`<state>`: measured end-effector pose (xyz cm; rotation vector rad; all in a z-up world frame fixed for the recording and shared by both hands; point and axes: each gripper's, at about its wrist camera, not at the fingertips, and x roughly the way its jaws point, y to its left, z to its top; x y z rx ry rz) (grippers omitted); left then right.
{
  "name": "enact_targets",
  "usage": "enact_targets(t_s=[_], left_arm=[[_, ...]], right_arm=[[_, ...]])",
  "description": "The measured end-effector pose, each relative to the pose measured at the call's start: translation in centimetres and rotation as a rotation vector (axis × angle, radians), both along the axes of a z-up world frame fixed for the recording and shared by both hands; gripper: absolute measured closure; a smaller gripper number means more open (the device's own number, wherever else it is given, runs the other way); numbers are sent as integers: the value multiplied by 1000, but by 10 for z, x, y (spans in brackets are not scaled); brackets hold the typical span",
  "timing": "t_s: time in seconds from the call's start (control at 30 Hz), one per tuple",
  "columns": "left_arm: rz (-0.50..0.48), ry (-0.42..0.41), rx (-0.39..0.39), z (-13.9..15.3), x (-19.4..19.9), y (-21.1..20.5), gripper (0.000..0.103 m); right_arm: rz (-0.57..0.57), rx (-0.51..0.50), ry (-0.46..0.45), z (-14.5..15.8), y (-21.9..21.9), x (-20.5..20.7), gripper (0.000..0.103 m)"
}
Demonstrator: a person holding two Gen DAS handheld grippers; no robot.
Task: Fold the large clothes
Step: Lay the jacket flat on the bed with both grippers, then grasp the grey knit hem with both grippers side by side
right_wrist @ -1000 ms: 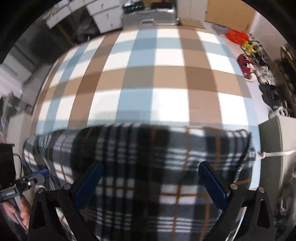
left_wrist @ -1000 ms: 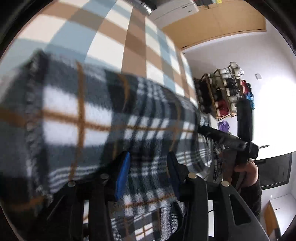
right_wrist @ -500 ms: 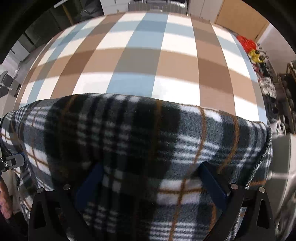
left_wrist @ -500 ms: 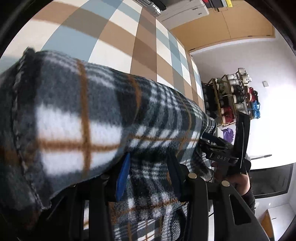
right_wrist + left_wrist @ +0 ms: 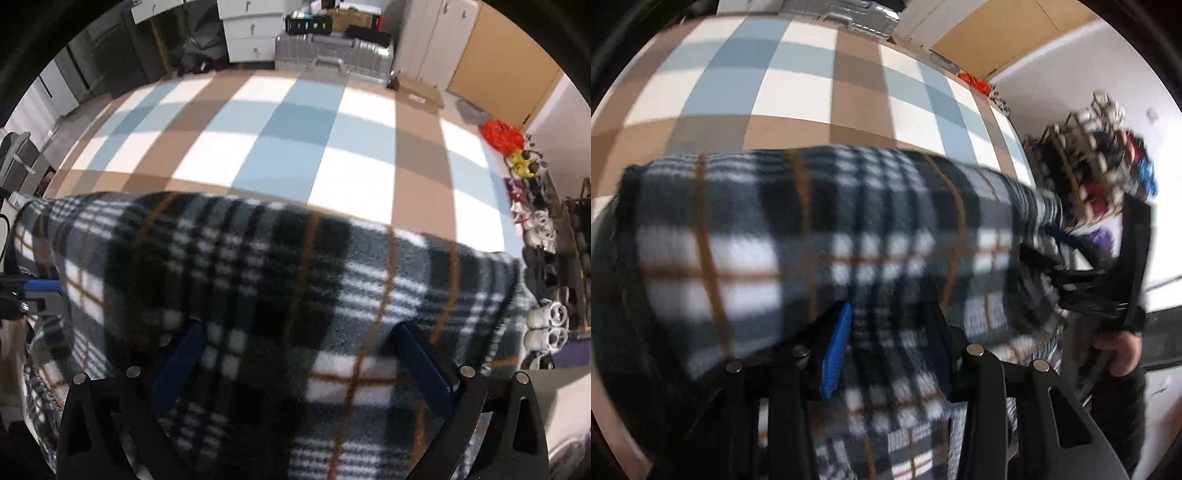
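Above a checked surface point(image 5: 332, 162) of tan, pale blue and white squares, a dark plaid fleece garment point(image 5: 280, 280) with white bands and thin orange lines is held up between two handheld grippers, its cloth spread wide across both wrist views. Seen from the left wrist, the left gripper point(image 5: 886, 339) has its fingers drawn close with a fold of the fleece passing between them; one blue pad point(image 5: 836, 350) shows at the cloth's edge, and the fleece is pinched there. From the right wrist, the right gripper point(image 5: 299, 354) has its blue-padded fingers point(image 5: 424, 362) standing wide apart, the fabric draped over and between them; whether they press on it cannot be told. At the right of the left wrist view the other tool is visible, gripped by a bare hand point(image 5: 1119, 350). Beyond the checked surface stand a silver hard-shell case point(image 5: 332, 55) and white drawers point(image 5: 251, 33); along the right side lie shoes point(image 5: 543, 321) and a red bag point(image 5: 502, 134), with a loaded rack point(image 5: 1104, 166) against the white wall.
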<state>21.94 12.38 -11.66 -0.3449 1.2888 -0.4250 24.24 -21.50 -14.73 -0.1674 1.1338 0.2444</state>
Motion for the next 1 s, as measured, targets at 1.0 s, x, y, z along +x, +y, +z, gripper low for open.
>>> enact_targets(t_s=[1.0], left_arm=[[-34, -120, 52, -4, -192, 77, 67]], right_arm=[[-87, 28, 121, -17, -125, -209, 0]])
